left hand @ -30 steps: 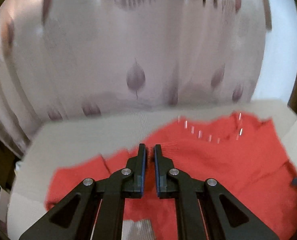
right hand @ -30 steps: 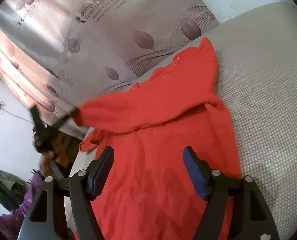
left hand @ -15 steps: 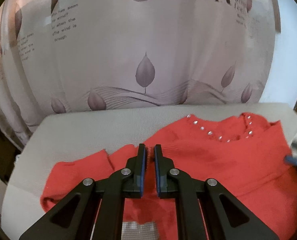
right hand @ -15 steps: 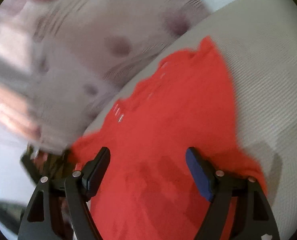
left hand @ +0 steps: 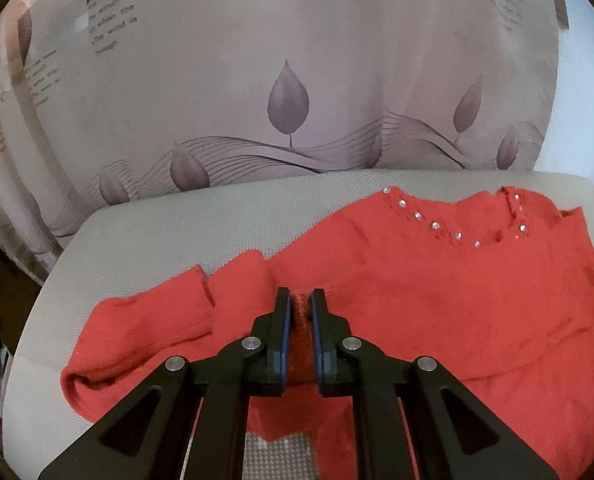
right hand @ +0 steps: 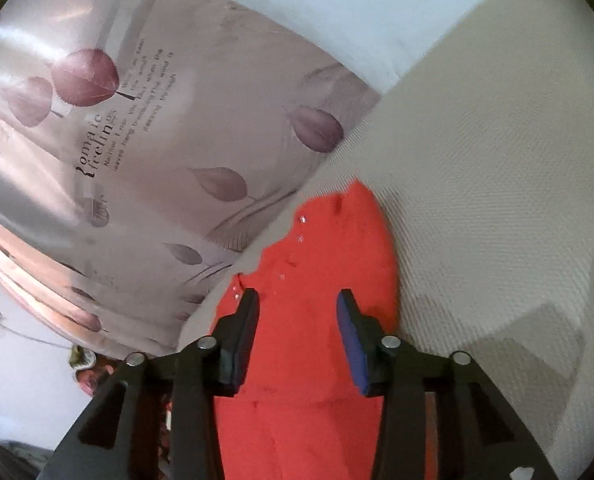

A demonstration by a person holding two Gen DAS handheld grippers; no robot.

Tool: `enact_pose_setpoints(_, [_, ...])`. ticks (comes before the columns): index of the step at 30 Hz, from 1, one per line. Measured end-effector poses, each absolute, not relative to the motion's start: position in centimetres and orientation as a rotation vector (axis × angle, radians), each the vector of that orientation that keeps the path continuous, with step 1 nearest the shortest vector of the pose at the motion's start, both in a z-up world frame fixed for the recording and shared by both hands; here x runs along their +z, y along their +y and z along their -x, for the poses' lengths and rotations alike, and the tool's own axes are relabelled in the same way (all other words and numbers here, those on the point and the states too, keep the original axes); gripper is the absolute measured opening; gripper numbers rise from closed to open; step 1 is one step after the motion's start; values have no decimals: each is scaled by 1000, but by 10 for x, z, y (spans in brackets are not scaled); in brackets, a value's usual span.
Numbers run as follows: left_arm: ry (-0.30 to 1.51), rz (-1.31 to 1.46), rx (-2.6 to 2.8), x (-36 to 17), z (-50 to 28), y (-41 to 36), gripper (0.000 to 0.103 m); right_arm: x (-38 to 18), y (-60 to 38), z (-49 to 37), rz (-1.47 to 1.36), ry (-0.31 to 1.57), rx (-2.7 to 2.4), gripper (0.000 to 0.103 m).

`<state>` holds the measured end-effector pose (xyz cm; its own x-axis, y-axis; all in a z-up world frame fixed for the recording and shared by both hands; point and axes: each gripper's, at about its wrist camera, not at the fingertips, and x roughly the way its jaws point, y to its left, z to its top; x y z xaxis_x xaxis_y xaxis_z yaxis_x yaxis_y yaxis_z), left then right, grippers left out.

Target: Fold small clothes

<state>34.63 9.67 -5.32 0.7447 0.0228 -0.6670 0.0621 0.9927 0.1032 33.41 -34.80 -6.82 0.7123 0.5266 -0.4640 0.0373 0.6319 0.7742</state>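
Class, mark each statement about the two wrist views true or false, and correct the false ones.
1. The left gripper pinches a fold of the red sweater. True.
2. The sweater hangs from the curtain. False: it lies on the beige surface.
3. Shiny studs line the neckline. True.
4. The right gripper is clamped on a blue towel. False: its jaws are closing, apart, over the sweater.
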Motion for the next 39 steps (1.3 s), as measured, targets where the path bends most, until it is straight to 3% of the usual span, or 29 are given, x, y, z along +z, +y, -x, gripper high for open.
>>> enact_pose_setpoints(5, [732, -126, -21, -55, -347, 95, 11, -47, -342, -389, -616, 830, 235, 48])
enact_pose_setpoints(10, [744, -126, -23, -61, -348, 95, 12, -66, -332, -439, -431, 990, 195, 56])
enact_pose_setpoints(11, [748, -129, -23, -63, -348, 95, 13, -72, -332, -442, -414, 995, 201, 38])
enact_pose_setpoints(12, [750, -133, -24, -64, -348, 95, 13, -76, -329, -444, -397, 1003, 216, 4])
enact_pose_setpoints(13, [753, -137, -27, -66, -348, 95, 14, -80, -327, -446, -366, 1028, 209, 7])
enact_pose_setpoints(18, [780, -166, -39, -77, -348, 91, 17, -65, -339, -437, -248, 926, 108, 6])
enact_pose_setpoints(21, [800, -153, -39, -82, -348, 92, 17, -79, -339, -443, -166, 971, 61, 5])
enact_pose_setpoints(25, [777, -80, -37, -70, -342, 105, 17, -84, -345, -437, -248, 935, 128, 12])
enact_pose_setpoints(27, [765, -14, -36, -53, -333, 122, 20, -74, -362, -427, -380, 894, 90, 25])
enact_pose_setpoints(28, [753, 5, -33, -44, -329, 130, 22, -64, -368, -415, -416, 845, 70, 25])
enact_pose_setpoints(31, [707, 39, 5, -15, -312, 159, 46, -38, -357, -380, -421, 739, 119, 29])
enact_pose_setpoints(32, [689, 40, 36, -6, -304, 172, 57, -33, -344, -369, -430, 734, 202, 37])
enact_pose_setpoints(33, [678, 37, 61, -1, -299, 181, 61, -31, -329, -358, -435, 746, 292, 46])
enact_pose_setpoints(35, [660, 33, 115, 6, -290, 201, 62, -31, -299, -340, -405, 768, 388, 51])
enact_pose_setpoints(39, [723, 99, 174, -1, -279, 249, 62, -44, -230, -305, -228, 795, 470, 52])
